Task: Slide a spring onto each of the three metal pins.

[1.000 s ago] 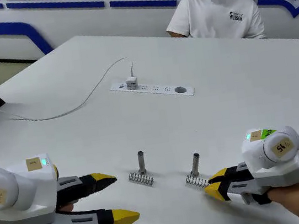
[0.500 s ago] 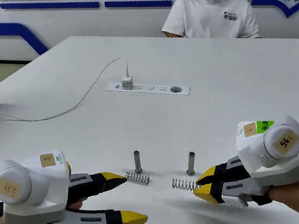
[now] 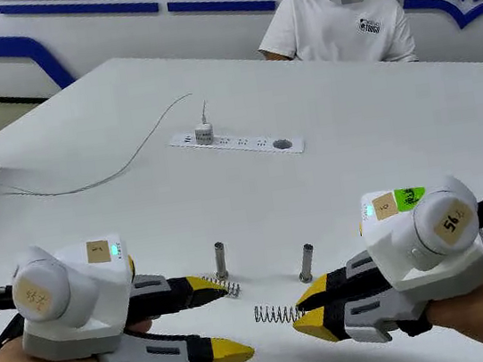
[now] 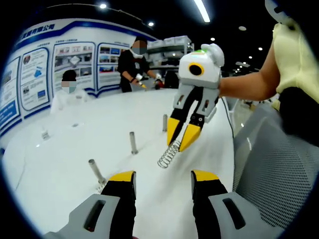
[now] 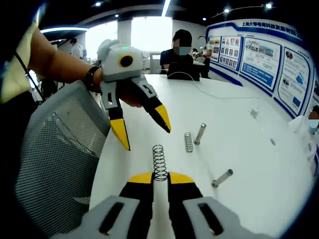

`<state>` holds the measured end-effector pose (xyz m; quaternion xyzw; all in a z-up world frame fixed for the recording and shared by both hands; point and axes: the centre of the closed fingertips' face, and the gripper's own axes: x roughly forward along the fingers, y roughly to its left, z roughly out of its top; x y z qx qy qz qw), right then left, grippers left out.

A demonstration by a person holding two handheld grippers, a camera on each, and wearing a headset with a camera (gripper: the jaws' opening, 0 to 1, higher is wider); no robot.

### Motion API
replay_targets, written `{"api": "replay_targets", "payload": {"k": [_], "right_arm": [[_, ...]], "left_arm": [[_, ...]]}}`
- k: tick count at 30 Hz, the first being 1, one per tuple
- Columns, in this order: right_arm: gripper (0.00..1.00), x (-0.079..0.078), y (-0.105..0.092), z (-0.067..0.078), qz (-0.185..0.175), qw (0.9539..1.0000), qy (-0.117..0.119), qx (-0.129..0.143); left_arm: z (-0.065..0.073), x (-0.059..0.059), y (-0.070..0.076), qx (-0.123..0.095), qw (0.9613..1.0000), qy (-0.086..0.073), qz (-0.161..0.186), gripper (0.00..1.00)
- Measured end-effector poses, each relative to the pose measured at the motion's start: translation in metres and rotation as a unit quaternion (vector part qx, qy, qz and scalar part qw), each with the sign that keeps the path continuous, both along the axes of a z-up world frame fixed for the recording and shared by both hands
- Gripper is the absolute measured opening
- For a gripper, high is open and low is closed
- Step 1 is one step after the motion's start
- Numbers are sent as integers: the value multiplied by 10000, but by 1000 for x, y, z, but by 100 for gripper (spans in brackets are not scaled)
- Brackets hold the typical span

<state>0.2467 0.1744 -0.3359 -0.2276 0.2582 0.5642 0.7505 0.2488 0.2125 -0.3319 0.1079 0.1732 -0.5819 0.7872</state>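
My right gripper (image 3: pixel 303 309) is closed on one end of a spring (image 3: pixel 276 313), my left gripper (image 3: pixel 234 321) is wide open and empty, its upper tip near a second spring (image 3: pixel 227 285) lying on the table (image 3: pixel 355 156) beside the left pin (image 3: pixel 220 260), the other pin (image 3: pixel 307 262) upright nearby.

An office meeting room: broad white table (image 3: pixel 378 126), blue-trimmed wall posters (image 5: pixel 271 57), mesh chair (image 5: pixel 50 159).

Bright, even light, ceiling strips (image 4: pixel 202 10) glowing at twelve o'clock in both gripper views, soft shadows on the white table (image 3: pixel 351 129), fisheye edges bending hard.
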Motion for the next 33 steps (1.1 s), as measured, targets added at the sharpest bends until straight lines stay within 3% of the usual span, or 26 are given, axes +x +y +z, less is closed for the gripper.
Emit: {"api": "replay_targets", "payload": {"k": [7, 22, 33], "right_arm": [[11, -7, 8, 4, 184, 9998, 15, -1], [11, -15, 13, 6, 410, 9991, 61, -94], [11, -17, 13, 10, 431, 9990, 69, -75]], "left_arm": [[3, -3, -5, -44, 9999, -35, -105, 38], [5, -9, -10, -32, 9988, -262, -407, 18], [2, -14, -13, 58, 9976, -388, -572, 13]]}}
